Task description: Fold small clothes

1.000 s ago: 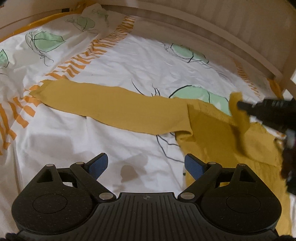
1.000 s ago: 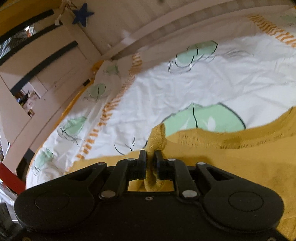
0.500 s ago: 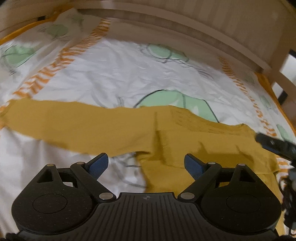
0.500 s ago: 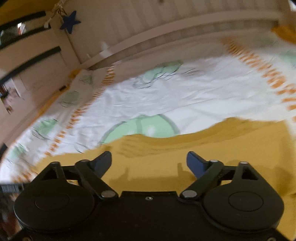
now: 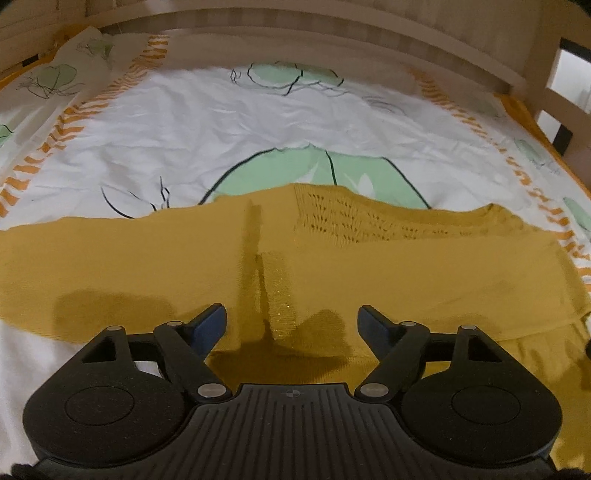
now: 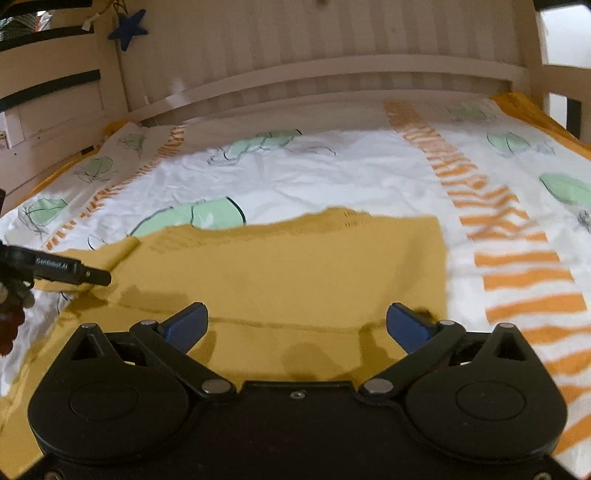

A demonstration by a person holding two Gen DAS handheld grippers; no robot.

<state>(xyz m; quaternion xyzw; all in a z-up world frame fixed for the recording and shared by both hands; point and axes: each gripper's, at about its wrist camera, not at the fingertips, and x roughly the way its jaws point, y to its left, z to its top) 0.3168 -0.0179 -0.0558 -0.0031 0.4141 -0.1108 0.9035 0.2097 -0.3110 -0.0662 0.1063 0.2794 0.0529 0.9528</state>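
A mustard-yellow knit top [image 5: 332,258] lies flat on the bed, one sleeve stretched out to the left and the other folded across its body. My left gripper [image 5: 293,325] hovers just above the middle of the top, its jaws closing, with only flat cloth below the gap and nothing pinched. My right gripper [image 6: 295,325] hangs over the top [image 6: 288,273] near its right edge, jaws opening wide, nothing held. A finger of the left gripper [image 6: 74,273] shows at the left edge of the right wrist view, above the cloth.
The bed has a white sheet [image 5: 240,122] printed with green leaves and orange stripes. A pale wooden slatted headboard [image 6: 314,48] runs along the far side, with side rails [image 6: 48,110] on the left. A blue star [image 6: 127,27] hangs at the upper left.
My right gripper let go of the yellow cloth it pinched, opened wide and swung right. The sleeve now lies folded over the body. My left gripper moved right, over the top.
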